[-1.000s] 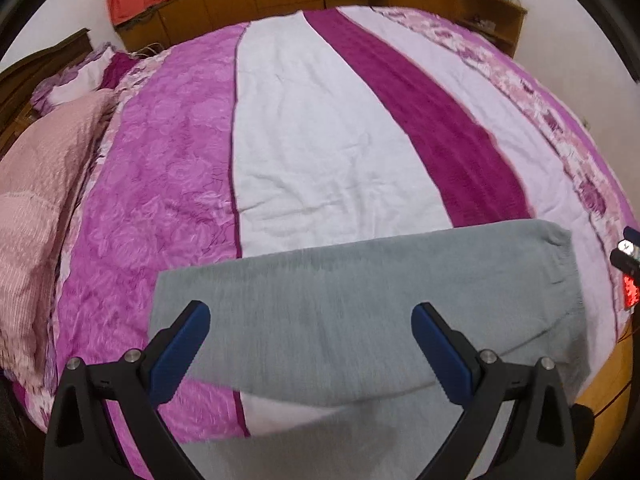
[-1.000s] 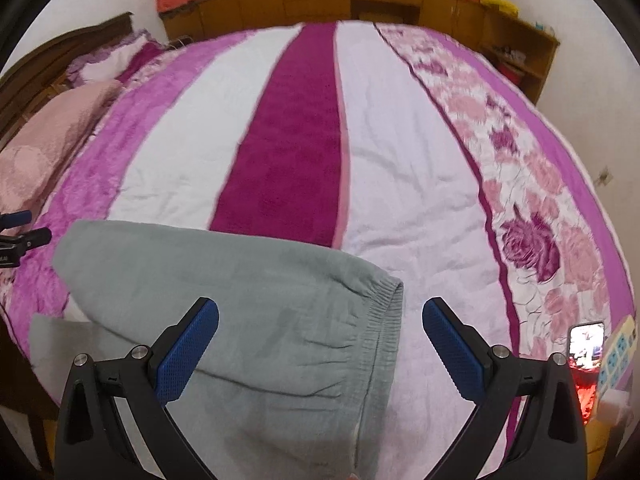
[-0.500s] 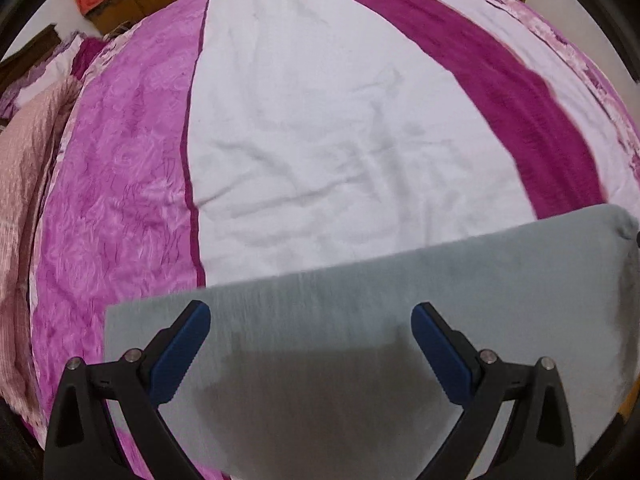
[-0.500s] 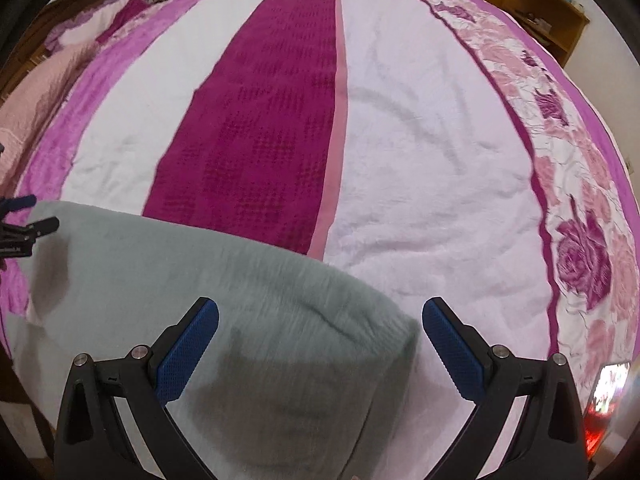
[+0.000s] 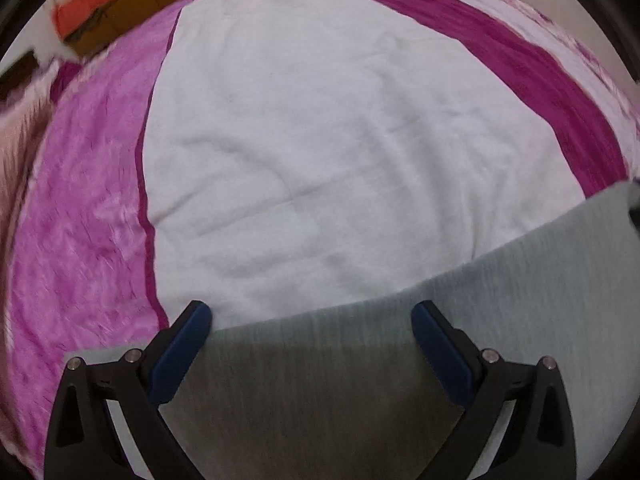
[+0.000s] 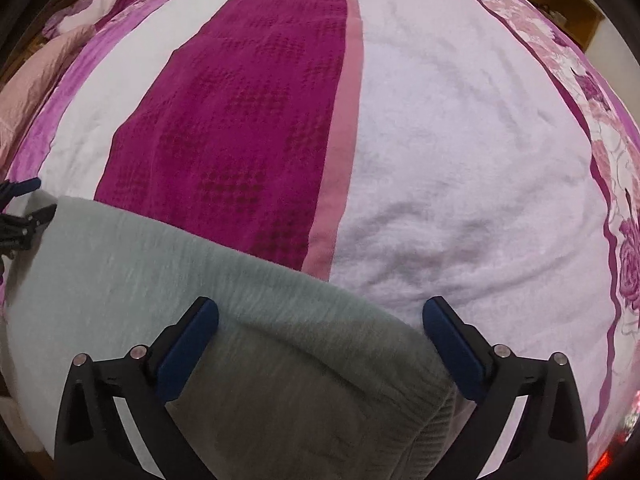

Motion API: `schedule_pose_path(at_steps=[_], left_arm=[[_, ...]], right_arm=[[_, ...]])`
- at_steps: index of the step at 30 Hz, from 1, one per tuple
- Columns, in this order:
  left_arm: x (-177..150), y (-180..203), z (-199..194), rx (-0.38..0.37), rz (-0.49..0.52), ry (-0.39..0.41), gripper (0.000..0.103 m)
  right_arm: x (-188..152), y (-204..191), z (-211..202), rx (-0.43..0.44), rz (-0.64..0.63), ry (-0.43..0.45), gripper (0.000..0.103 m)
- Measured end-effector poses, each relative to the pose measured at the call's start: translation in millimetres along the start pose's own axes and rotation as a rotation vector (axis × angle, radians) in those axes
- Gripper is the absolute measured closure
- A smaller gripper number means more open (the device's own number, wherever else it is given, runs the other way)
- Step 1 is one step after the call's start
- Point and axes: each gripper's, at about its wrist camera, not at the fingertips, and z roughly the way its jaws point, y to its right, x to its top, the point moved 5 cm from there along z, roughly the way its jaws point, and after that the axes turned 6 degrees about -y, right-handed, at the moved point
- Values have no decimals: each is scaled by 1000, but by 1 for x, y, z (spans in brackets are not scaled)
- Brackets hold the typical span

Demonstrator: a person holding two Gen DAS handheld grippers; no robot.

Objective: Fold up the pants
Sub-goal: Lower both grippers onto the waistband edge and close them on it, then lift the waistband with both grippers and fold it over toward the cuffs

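Observation:
Grey pants lie flat across the near edge of the bed. In the left wrist view my left gripper is open, low over the pants, with the far edge of the cloth between its blue fingers. In the right wrist view the pants end in a ribbed elastic hem at the lower right. My right gripper is open, straddling that end, close above it. The left gripper shows at the far left edge of this view.
The bed is covered by a striped bedspread in white, magenta and pink, with a floral band on the right. Pink pillows lie at the far left. A wooden cabinet stands behind the bed.
Both grippers have dropped down and forward toward the pants, so the cloth now fills the space between their fingers. Both stay open. The pants have not moved.

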Motion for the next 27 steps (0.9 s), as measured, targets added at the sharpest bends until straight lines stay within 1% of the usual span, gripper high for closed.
schedule_pose_path(at_steps=[1,3,5,8,10,11,12,13,14,15,16,17,18,19,20,21,24,27], left_arm=[[0,-3,3,-27,-29,-16,0],[-1,-6,7,-56,-30,-24,0],[0,-7,9,-66,-12,-16,0],[-1,-6,9,-57,-6,-2,0],[-1,-4,7,-57,-1,8,6],[-2,-2,4,-66,6,15,15],[-3,1,0,-72,23,27,26],[-4,6,-4,-67,32,36,33],[-7,7,-8,-57,40,47,47],[-8,11,-12,-49,54,61,62],[-9,16,-15,-42,70,74,69],[-10,21,-17,-28,80,82,79],[-10,27,-17,-16,86,89,91],[-11,30,-18,-12,86,93,93],[-12,33,-20,-6,82,97,98],[-14,35,-22,-9,78,101,101],[-22,39,-44,-8,63,139,101],[-32,34,-69,-27,39,183,101]], right_arm=[[0,-1,1,-4,-5,0,3],[2,-1,1,-7,-12,0,3],[3,-3,2,-6,-17,8,3],[2,0,3,-9,-27,40,4],[-1,-1,0,-11,-26,57,8],[-4,-2,-2,-12,-31,64,11],[-5,-3,-5,-11,-34,70,21],[-5,-5,-9,-6,-36,74,36],[-6,-7,-14,12,-37,72,44],[-7,-7,-16,27,-33,66,58],[-8,-7,-18,45,-26,58,74],[-9,-6,-19,62,-16,52,82],[-9,-5,-21,77,-6,47,94],[-12,-4,-23,93,6,44,98],[-16,-5,-24,98,10,49,99],[-19,-6,-28,103,10,55,102],[-27,-17,-44,123,12,77,103],[-33,-19,-64,121,-8,111,103]])
